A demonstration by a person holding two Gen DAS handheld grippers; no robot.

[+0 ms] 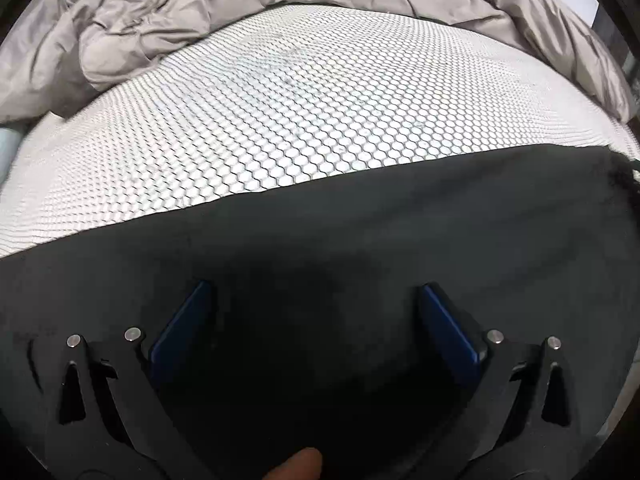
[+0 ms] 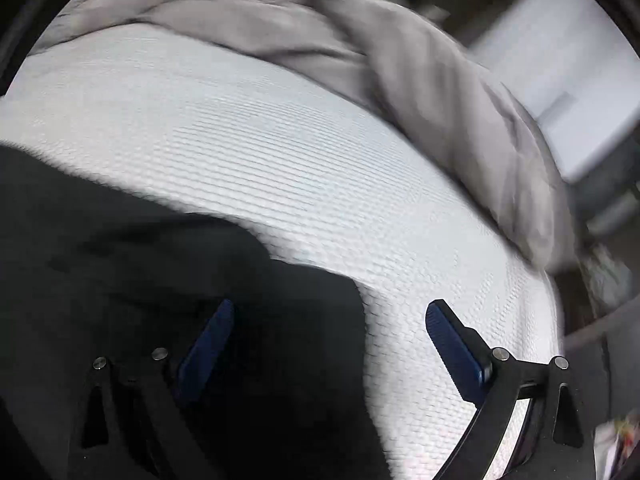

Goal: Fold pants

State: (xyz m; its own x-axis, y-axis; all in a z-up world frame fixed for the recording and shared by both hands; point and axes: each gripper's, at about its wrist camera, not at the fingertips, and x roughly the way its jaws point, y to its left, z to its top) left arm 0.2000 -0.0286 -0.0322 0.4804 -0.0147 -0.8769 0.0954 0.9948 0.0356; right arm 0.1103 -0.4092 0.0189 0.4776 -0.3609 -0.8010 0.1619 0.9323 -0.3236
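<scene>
Black pants [image 1: 360, 232] lie flat on the white honeycomb-patterned mattress [image 1: 300, 112], filling the lower half of the left wrist view. My left gripper [image 1: 314, 292] is open above the pants, with its blue pads [image 1: 182, 320] wide apart and nothing between them. In the right wrist view, which is motion-blurred, the pants [image 2: 140, 264] fill the lower left, with their edge running between the fingers. My right gripper [image 2: 330, 312] is open over that edge, its left pad [image 2: 208, 344] above the cloth and its right pad above the mattress [image 2: 320, 168].
A crumpled grey duvet [image 1: 240, 8] is heaped along the far side of the mattress, and it also shows in the right wrist view [image 2: 440, 120]. The right edge of the mattress drops off beside pale furniture [image 2: 560, 80]. A fingertip [image 1: 300, 464] shows at the bottom edge.
</scene>
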